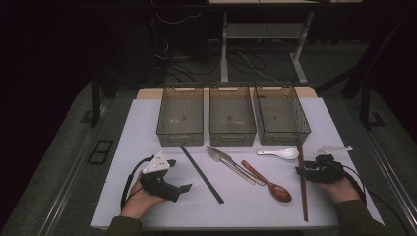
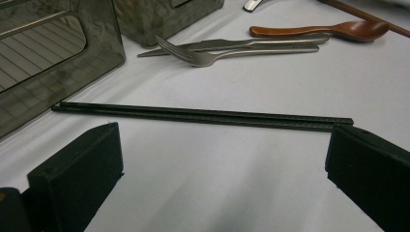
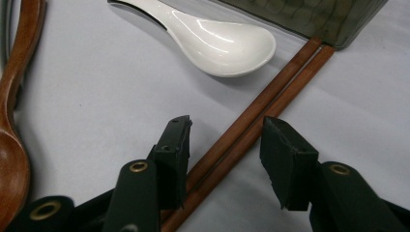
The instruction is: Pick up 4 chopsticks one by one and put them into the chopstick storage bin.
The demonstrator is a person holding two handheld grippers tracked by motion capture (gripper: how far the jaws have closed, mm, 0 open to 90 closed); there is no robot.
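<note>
Two slim wood chopsticks [image 3: 251, 125] btwn matte tool [image 3: 225, 140] pads.

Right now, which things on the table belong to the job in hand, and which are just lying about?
In the job:
- right gripper, jaws either side of the brown chopsticks
- left gripper, open near the black chopsticks

Lying about:
- white spoon
- wooden spoon
- fork
- three bins
</note>
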